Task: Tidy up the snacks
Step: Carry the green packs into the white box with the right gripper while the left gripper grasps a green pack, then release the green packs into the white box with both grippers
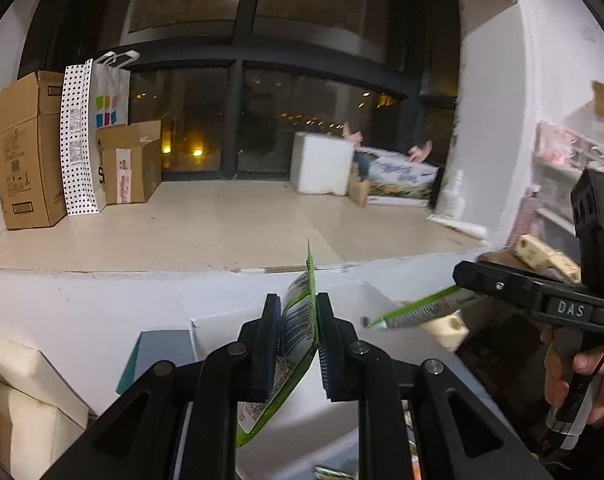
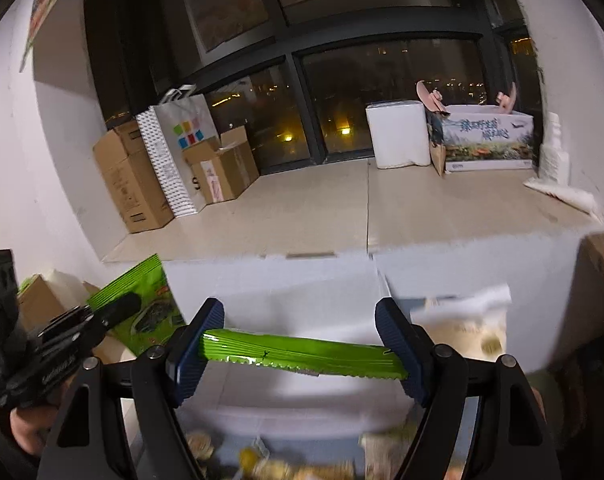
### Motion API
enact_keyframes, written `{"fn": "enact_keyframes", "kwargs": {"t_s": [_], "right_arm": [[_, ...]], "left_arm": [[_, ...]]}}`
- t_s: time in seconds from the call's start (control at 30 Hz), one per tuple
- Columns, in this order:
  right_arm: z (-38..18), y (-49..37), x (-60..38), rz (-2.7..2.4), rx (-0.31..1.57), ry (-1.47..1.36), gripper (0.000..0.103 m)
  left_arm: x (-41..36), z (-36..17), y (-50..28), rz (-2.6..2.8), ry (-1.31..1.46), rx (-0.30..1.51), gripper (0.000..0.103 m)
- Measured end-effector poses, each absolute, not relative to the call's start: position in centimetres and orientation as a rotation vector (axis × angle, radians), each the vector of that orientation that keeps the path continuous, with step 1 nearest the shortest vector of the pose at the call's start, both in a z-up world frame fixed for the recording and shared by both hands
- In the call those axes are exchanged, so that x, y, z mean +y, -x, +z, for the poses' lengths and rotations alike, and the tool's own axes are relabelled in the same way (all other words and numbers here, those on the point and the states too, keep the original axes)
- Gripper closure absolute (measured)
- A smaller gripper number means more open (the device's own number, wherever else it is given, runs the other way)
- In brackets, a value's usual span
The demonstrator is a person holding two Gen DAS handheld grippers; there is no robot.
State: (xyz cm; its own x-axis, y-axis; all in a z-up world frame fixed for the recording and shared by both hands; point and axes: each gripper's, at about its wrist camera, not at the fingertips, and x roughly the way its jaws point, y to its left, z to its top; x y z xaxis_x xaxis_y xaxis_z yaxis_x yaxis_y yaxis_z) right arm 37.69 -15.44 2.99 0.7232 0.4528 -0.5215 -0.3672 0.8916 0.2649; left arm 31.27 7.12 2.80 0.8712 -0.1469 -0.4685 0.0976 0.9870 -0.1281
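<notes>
Before the window ledge [image 1: 206, 236], left gripper [image 1: 298, 332] jaws pinch one green snack packet [image 1: 298, 320]; right gripper [image 2: 298, 344] jaws, wide, clamp another green packet [image 2: 302, 352]

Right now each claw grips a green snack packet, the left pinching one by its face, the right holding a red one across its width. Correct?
Not quite: the right claw holds a green packet too, not red, as the right wrist view shows. The left claw does pinch its green packet.
</notes>
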Motion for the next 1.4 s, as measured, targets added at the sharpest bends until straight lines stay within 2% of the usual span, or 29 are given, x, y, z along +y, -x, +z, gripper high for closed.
{"fn": "enact_keyframes", "kwargs": {"t_s": [0.13, 0.23, 0.27, 0.3, 0.33, 0.37, 0.6, 0.83, 1.1, 1.4], "right_arm": [[1.5, -41.9, -13.4, 0.432, 0.679, -0.121, 0.021], [0.0, -44.2, -12.0, 0.403, 0.721, -0.081, 0.021], [-0.7, -45.2, -11.4, 0.391, 0.743, -0.059, 0.02], [-1.1, -45.6, -11.1, 0.382, 0.752, -0.051, 0.018], [-1.6, -46.3, -10.9, 0.374, 0.766, -0.049, 0.01], [-2.1, -47.0, -10.7, 0.372, 0.79, -0.048, 0.001], [-4.0, -47.5, -10.8, 0.381, 0.821, -0.051, 0.0], [-2.7, -45.8, -11.6, 0.413, 0.783, -0.094, 0.0], [-0.3, -40.8, -13.8, 0.473, 0.688, -0.177, 0.0], [0.2, -32.8, -16.5, 0.58, 0.648, -0.175, 0.0]], "left_arm": [[7.5, 1.3, -34.3, -0.072, 0.079, 0.532, 0.083], [7.6, -0.1, -36.1, -0.027, 0.039, 0.569, 0.077], [7.6, -0.7, -36.8, -0.005, 0.026, 0.589, 0.055], [7.7, -1.5, -37.6, 0.015, 0.015, 0.617, 0.04], [7.9, -2.1, -38.1, 0.025, 0.018, 0.639, 0.01], [8.1, -2.7, -38.4, 0.026, 0.026, 0.655, 0.0], [8.4, -5.1, -37.9, 0.027, 0.054, 0.7, 0.0], [8.1, -3.7, -35.0, -0.036, 0.085, 0.642, 0.0], [7.6, -1.4, -29.7, -0.086, 0.088, 0.516, 0.0], [6.6, -0.6, -23.8, -0.178, 0.115, 0.542, 0.0]]}}
